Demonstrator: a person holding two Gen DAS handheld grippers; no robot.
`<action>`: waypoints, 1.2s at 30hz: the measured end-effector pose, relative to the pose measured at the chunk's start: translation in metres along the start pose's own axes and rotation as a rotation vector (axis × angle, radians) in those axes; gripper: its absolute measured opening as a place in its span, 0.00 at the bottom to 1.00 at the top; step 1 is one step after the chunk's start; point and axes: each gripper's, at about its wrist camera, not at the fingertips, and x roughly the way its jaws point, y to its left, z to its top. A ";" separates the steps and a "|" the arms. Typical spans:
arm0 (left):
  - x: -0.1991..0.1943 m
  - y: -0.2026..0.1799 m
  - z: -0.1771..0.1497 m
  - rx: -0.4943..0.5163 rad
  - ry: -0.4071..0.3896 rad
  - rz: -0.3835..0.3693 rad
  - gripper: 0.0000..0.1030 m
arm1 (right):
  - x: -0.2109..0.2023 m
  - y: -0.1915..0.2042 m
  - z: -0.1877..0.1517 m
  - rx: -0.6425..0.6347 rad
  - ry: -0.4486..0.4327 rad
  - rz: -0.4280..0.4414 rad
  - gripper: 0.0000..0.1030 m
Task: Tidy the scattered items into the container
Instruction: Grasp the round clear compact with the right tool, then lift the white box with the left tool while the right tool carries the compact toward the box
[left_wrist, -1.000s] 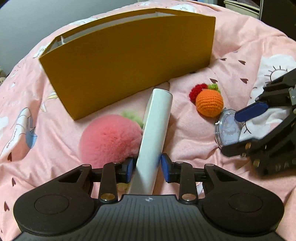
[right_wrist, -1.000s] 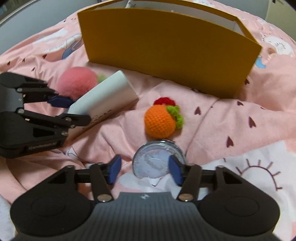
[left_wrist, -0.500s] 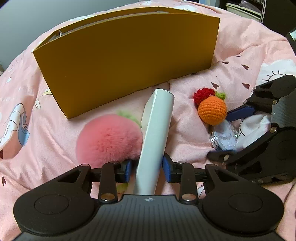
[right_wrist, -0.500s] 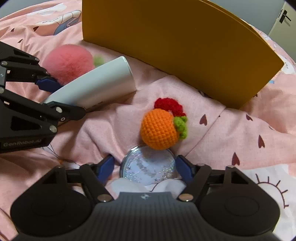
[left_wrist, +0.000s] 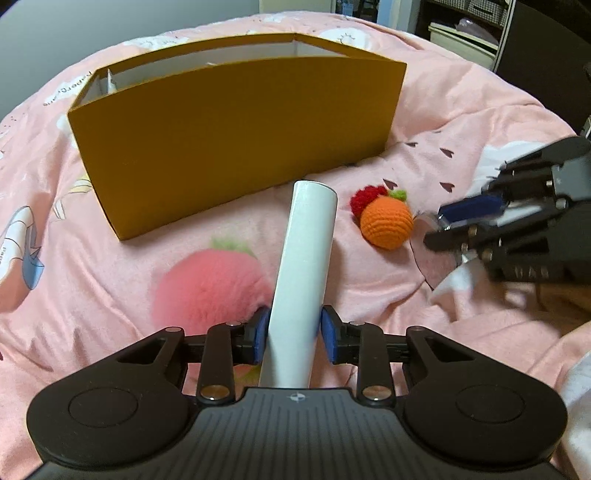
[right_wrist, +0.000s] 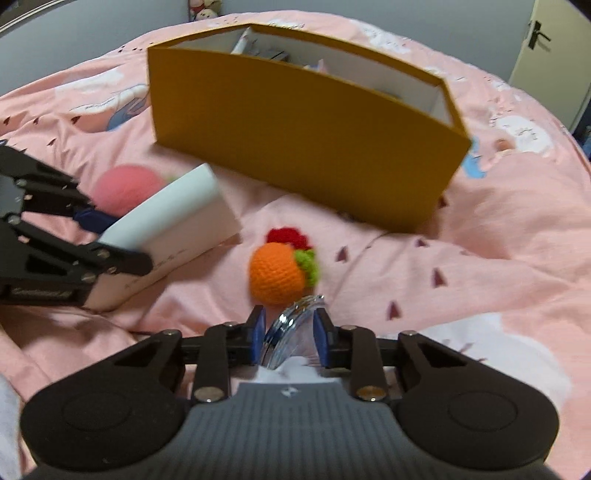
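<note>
One yellow box (left_wrist: 236, 140), three loose toys (two grippers loaded)

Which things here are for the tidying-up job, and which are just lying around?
For the job:
- yellow box, where things go
- white tube, gripped by the left gripper
- clear round disc, with the right gripper closing on it
- orange crochet fruit
- pink fluffy ball

Just there:
- pink bedspread
- shelves behind the bed
- door
</note>
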 end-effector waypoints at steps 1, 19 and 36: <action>0.002 0.000 0.000 -0.003 0.013 0.000 0.34 | 0.001 -0.003 0.000 0.001 0.001 -0.009 0.29; 0.026 -0.017 0.005 0.111 0.051 0.026 0.35 | 0.003 -0.022 -0.010 0.029 0.025 0.001 0.30; -0.034 0.008 0.021 -0.098 -0.168 -0.071 0.31 | 0.015 -0.041 -0.008 0.162 0.098 0.122 0.29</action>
